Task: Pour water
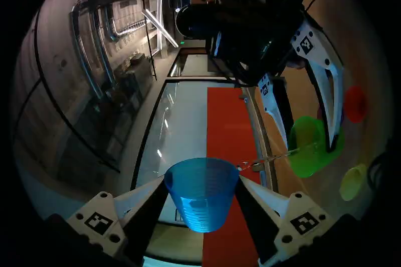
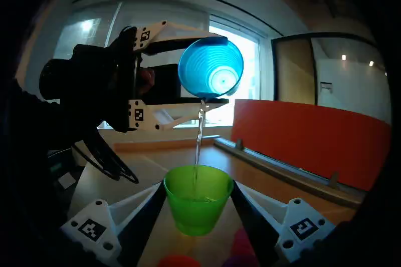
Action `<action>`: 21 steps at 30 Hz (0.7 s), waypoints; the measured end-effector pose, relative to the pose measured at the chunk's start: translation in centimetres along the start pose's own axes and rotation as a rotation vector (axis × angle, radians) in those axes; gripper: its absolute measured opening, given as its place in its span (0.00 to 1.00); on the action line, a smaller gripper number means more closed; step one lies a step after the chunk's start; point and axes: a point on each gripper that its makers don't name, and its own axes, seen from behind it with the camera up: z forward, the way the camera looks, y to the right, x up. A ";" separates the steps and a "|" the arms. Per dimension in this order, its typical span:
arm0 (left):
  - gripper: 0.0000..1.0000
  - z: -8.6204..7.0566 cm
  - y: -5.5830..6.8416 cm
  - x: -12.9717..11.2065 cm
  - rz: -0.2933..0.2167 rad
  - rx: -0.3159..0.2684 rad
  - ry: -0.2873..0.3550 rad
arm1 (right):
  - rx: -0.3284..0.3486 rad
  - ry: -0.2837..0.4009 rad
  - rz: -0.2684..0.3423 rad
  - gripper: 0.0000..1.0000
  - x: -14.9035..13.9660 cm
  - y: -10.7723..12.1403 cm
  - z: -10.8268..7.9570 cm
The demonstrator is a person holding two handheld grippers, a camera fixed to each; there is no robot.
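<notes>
With your left tongs (image 1: 201, 181) pinching the tipped blue cup (image 2: 210, 67) at twelve o'clock above the green cup (image 2: 198, 207) pinched in your right tongs (image 2: 198, 189), a thin water stream (image 2: 199, 139) fell, the pour seemingly partway, the green cup looking far from full.

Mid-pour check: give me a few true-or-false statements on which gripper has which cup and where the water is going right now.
1. The left gripper has its jaws closed on a blue translucent plastic cup. True.
2. The blue cup stands upright. False: it is tipped over, and a thin stream of water runs from its rim.
3. The water falls into a small yellow plastic cup. False: it falls into a green translucent plastic cup held in the jaws of the right gripper; the yellow one sits apart.
4. In the right gripper view, the blue cup is above the green cup. True.
</notes>
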 end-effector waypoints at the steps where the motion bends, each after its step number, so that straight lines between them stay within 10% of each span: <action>1: 0.87 0.0 -0.1 0.0 0.006 0.003 0.001 | 0.000 0.000 0.000 0.92 0.0 0.0 0.0; 21: 0.87 0.0 -0.4 0.6 0.089 0.021 0.012 | -0.001 0.005 0.000 0.92 0.2 0.0 0.2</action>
